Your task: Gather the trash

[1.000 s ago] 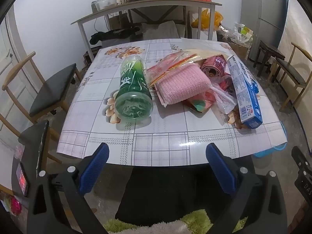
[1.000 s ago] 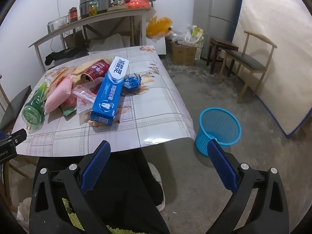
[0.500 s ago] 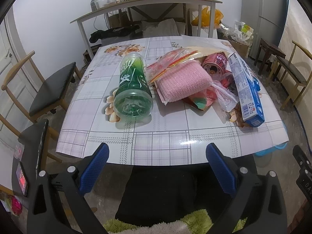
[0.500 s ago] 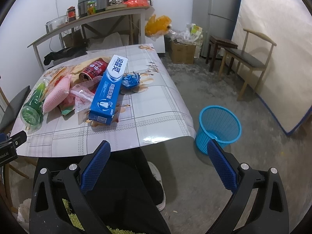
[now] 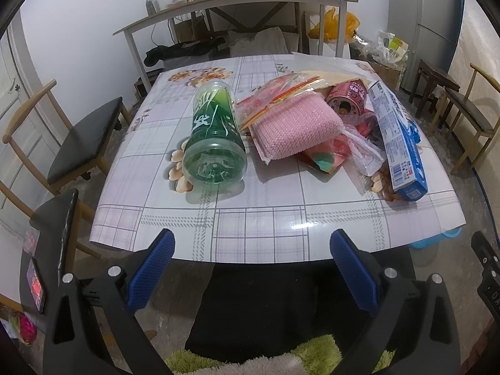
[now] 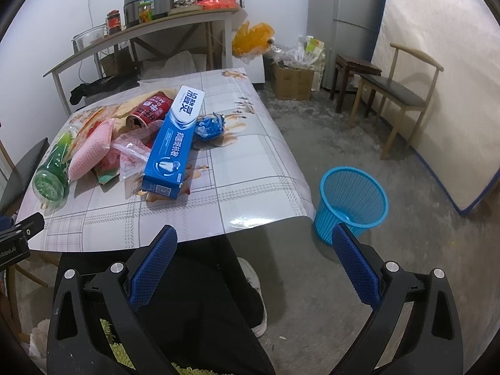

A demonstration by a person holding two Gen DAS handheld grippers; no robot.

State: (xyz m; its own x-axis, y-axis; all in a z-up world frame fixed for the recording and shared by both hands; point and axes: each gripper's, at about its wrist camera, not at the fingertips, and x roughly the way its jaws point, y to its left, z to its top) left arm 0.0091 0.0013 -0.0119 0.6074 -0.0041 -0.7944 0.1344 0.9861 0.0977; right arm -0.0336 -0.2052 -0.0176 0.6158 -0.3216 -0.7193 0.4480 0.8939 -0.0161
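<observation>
Trash lies on the checked table (image 5: 250, 228): a green plastic bottle (image 5: 215, 137) on its side, a pink knitted cloth (image 5: 293, 128), a red can (image 5: 347, 97), clear and red wrappers (image 5: 359, 147), a blue toothpaste box (image 5: 397, 140) and a crumpled blue wrapper (image 6: 210, 127). A blue mesh bin (image 6: 351, 201) stands on the floor right of the table. My left gripper (image 5: 251, 268) is open and empty, before the table's near edge. My right gripper (image 6: 254, 265) is open and empty, held over the table's near right corner.
Wooden chairs stand left of the table (image 5: 81, 137) and by the right wall (image 6: 403, 97). A long shelf table (image 6: 140, 31) with jars and a cooker stands behind. A cardboard box (image 6: 293, 82), bags and a fridge (image 6: 359, 15) stand at the back right.
Both grippers have edged slightly forward toward the table; the trash looks a little nearer. Both stay open and empty.
</observation>
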